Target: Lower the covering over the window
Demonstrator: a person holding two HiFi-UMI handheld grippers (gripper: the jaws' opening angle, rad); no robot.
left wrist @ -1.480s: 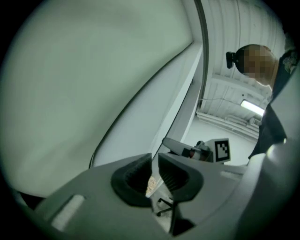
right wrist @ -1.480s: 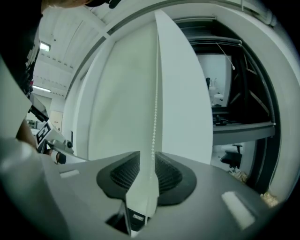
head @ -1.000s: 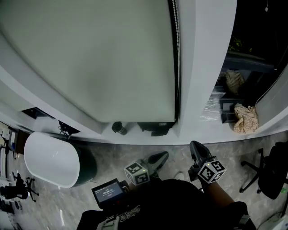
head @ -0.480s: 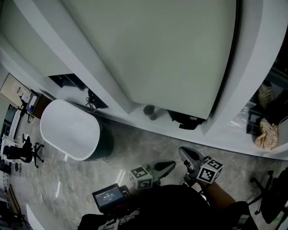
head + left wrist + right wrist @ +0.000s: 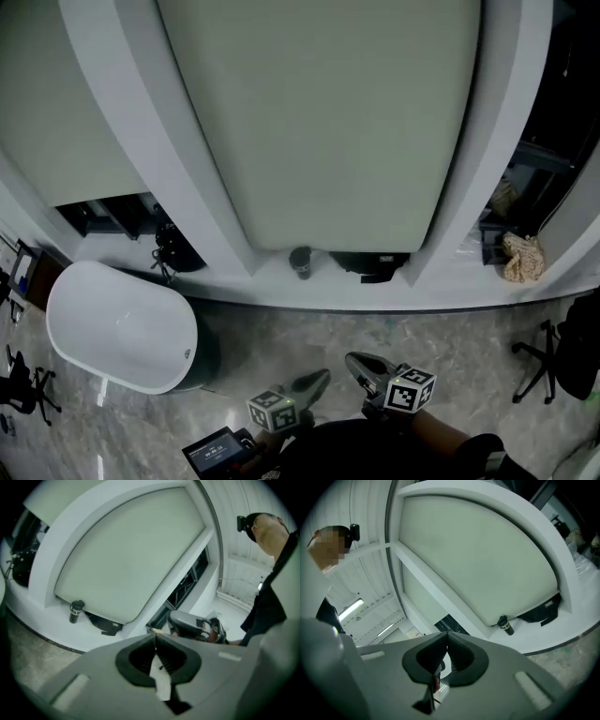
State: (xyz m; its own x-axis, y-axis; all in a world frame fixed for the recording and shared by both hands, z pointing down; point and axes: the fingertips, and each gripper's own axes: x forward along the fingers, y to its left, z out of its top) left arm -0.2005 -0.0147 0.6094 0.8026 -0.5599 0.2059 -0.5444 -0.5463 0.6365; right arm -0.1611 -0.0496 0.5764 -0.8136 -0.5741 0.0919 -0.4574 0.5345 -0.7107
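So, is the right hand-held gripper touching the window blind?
Apart: the head view shows floor and sill between the right hand-held gripper and the blind.

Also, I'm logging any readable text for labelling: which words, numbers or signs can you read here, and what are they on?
No text is legible.
Small device screen: pale characters, too small to read.
Dark tumbler: white print on its side, too blurred to read.
Marker cubes: black-and-white square patterns only, no letters.
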